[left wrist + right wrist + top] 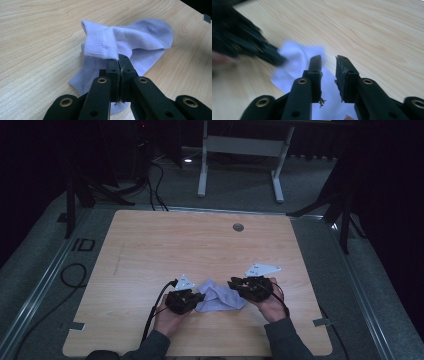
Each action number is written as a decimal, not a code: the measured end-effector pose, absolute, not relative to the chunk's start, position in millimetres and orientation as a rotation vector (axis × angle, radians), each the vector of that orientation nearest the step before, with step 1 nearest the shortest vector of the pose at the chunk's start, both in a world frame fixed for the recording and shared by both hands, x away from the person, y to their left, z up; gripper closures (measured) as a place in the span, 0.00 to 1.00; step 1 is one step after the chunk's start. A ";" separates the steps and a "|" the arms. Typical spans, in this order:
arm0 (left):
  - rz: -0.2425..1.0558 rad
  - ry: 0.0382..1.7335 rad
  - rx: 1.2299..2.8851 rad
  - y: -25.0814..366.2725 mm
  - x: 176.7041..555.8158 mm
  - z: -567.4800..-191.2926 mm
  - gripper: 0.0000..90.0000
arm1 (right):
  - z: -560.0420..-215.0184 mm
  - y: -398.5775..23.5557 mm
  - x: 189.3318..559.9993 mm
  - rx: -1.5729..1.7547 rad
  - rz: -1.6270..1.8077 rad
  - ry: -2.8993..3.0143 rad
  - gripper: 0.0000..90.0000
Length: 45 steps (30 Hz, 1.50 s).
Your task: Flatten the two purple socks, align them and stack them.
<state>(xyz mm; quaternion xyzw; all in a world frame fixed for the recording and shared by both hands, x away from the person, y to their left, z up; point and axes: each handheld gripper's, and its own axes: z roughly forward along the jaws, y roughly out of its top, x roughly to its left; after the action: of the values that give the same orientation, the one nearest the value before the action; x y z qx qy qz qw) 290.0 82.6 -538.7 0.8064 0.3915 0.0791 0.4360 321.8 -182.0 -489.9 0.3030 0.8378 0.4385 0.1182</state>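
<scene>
Pale lilac sock lies crumpled on the wooden bench, near the person's edge, right between the two grippers.

Left gripper has its jaws pinched tight on the sock: in the left gripper view the ribbed cuff stands up from between the black jaws, w/ no gap showing, and a bit of fabric is drawn up off the bench. Rest of the sock spreads away behind the cuff, toe end flat on the wood, a second layer folded under it.

Right gripper sits at the sock's other side, just beside or over its edge. In the right gripper view its jaws stand a narrow gap apart, nothing clamped between the pads; sock lies below and behind them, blurred. Can't tell whether the tips touch the cloth. The left gripper comes in from the left of that view, tip on the sock, also blurred.

Both hands come up from the near edge, sleeves dark grey. A cable trails back from the left gripper. Small round grommet at the far side of the bench, well apart from everything.
</scene>
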 end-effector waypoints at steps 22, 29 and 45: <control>0.210 0.982 2.009 85.2 289.8 -538.0 0.98 | -549.4 -204.2 323.0 1.076 0.935 2.538 0.97; 0.207 0.990 2.008 87.4 288.7 -538.9 0.98 | -551.5 -205.5 321.8 1.095 0.964 2.519 0.98; 0.201 1.016 2.007 96.8 284.4 -540.8 0.98 | -554.5 -210.8 320.2 1.138 1.029 2.506 0.98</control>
<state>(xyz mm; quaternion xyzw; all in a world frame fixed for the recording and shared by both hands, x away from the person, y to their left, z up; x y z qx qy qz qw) 284.4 96.8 -540.8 0.8034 0.4066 0.0803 0.4275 320.2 -210.8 -554.5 0.3854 0.8485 0.3482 0.1015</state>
